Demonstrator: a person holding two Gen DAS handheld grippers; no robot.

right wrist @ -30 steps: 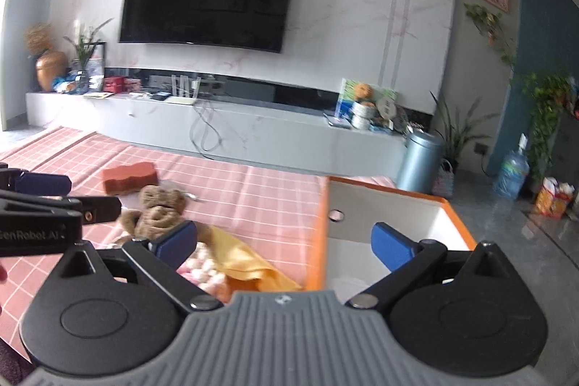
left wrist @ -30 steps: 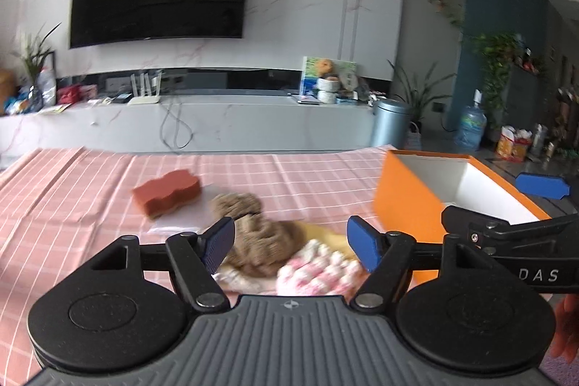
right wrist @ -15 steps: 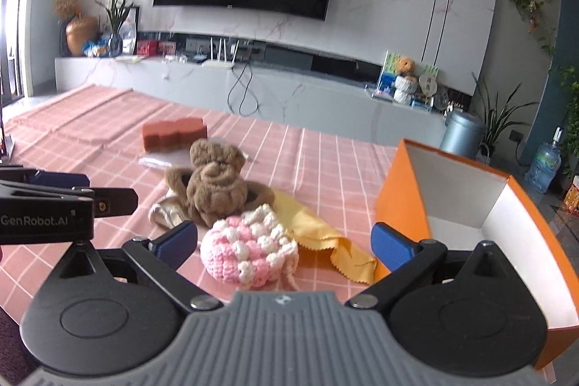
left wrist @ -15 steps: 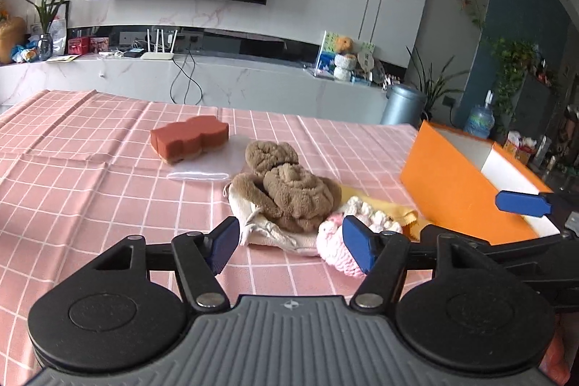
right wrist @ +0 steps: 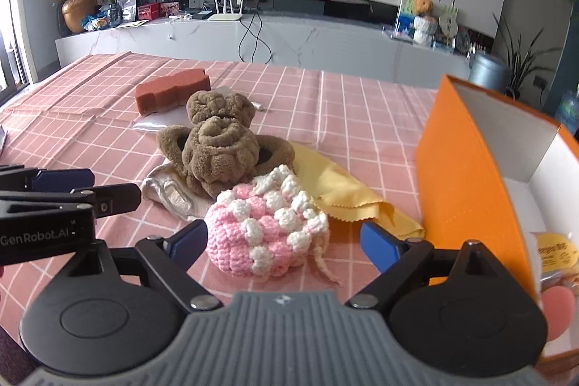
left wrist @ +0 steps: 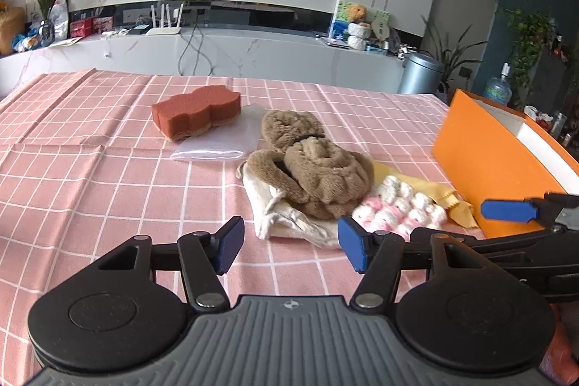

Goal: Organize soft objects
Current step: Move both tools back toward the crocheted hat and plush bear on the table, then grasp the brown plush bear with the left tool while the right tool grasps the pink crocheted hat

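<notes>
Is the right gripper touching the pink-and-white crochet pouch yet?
Apart. The right wrist view shows the right gripper closing around the crochet pouch, with tablecloth visible between each blue pad and the yarn.

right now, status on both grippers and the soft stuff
Left gripper empty, jaws closing. Right gripper closing around pink crochet pouch, pads not touching it. Orange box beside it. Nothing in the way.
</notes>
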